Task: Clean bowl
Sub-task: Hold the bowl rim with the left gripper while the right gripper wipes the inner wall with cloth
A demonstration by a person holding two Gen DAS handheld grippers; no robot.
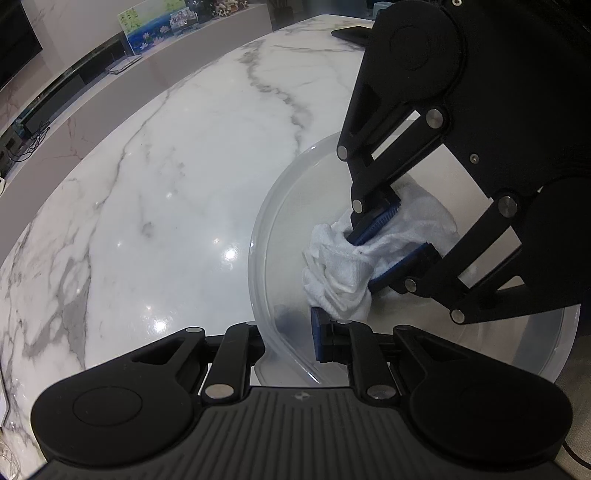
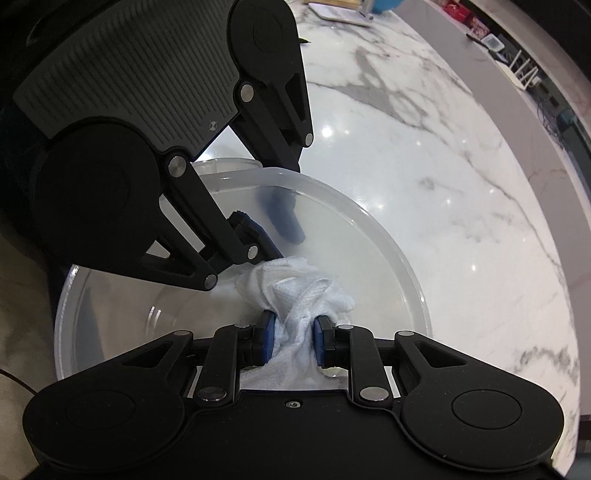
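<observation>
**Cloth pressed inside clear bowl, rim pinched**

Far left, in the left wrist view: a low ledge (image 1: 74, 92) bearing a green-and-blue picture (image 1: 147, 27), beyond a white marble table (image 1: 166, 184) veined in grey. Nearer centre, the left gripper (image 1: 291, 338), closed over the rim of the translucent plastic bowl (image 1: 273, 221) — one blue pad inside the wall, the other seen dimly through the plastic on the outer side, wall clamped between them. Bowl resting on the table near its front edge, tilt hard to judge through the fisheye. Further right, inside the bowl, a bunched white cloth (image 1: 340, 266), squeezed between the blue pads of the right gripper (image 1: 388, 247), reaching down from the upper right.

In the right wrist view, from the left: the left gripper (image 2: 275, 229) straddling the far rim of the bowl (image 2: 406, 266), outer finger blurred blue behind the wall. Centre, the cloth (image 2: 295, 295) crumpled against the bowl's inner floor, its tail pinched in the right gripper (image 2: 291, 339), pads nearly together with only fabric between. Right, the bare marble table (image 2: 443, 166), glossy with light spots, and a grey ledge (image 2: 535, 122) curving past its far edge.
</observation>
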